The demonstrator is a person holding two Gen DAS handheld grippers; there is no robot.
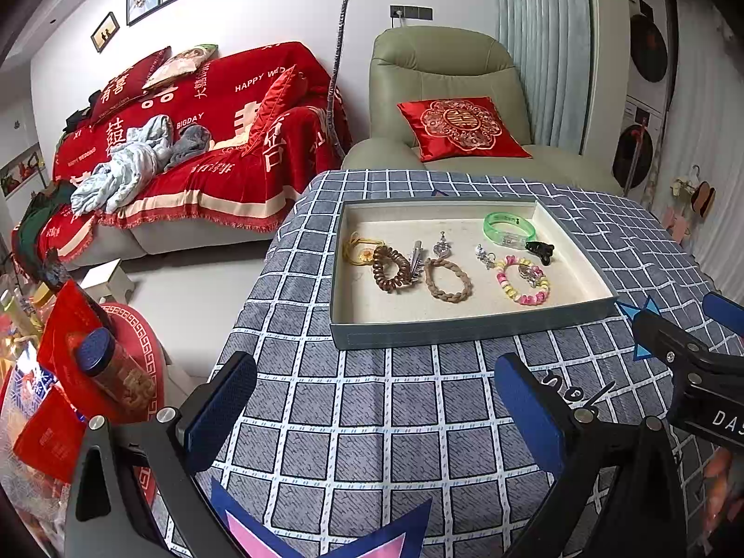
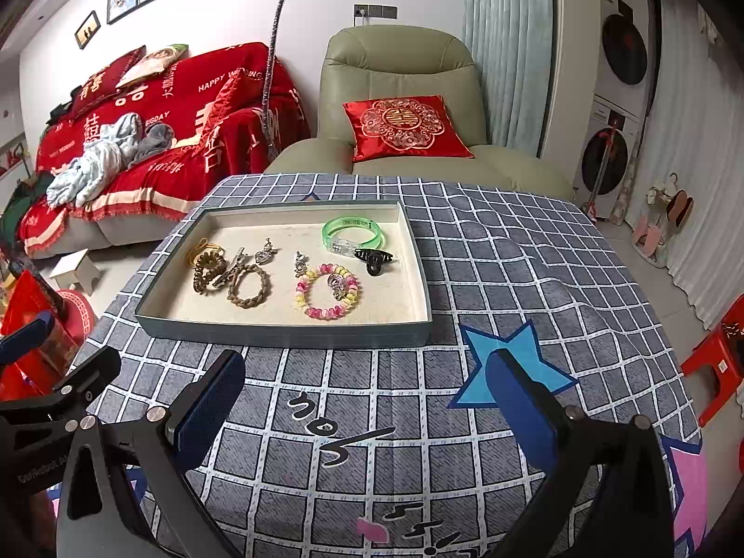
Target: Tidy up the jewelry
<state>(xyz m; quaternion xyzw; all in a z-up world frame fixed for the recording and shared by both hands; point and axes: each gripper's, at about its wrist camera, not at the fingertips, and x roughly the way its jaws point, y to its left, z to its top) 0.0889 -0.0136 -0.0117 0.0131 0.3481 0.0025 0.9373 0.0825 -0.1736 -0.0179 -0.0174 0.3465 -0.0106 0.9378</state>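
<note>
Fingers on both grippers are spread wide apart, with nothing between them. Blue pads (image 1: 218, 411) on the left gripper (image 1: 372, 414) face each other over the checked tablecloth (image 1: 418, 418). That gripper sits on the near side of the table, and so does the right gripper (image 2: 372, 414), with a blue star (image 2: 507, 362) on the cloth under its right finger. Both point at the tray (image 2: 288, 332), maybe so each camera can see all of it.

All the jewelry lies inside the tray, on its pale floor. At the left are a yellow cord (image 1: 355, 251), a brown coil hair tie (image 1: 390, 267) and a silver clip (image 1: 415, 260), all bunched up and touching. Just right of them is a brown braided bracelet (image 1: 448, 281), with a small silver charm (image 1: 441, 246) on its far side. Further right is a pink and yellow bead bracelet (image 1: 523, 281) with a sparkly charm on it. Another silver charm (image 1: 485, 256) lies by its left side. At the far right are a green bangle (image 1: 509, 228) and a black claw clip (image 1: 539, 250), very close together.

No jewelry is out on the cloth. The things sit in a loose row, perhaps so each one is easy to see and pick up. This could be a tray that is already tidy, or one where the bunched things at the left need sorting. I cannot tell which.
</note>
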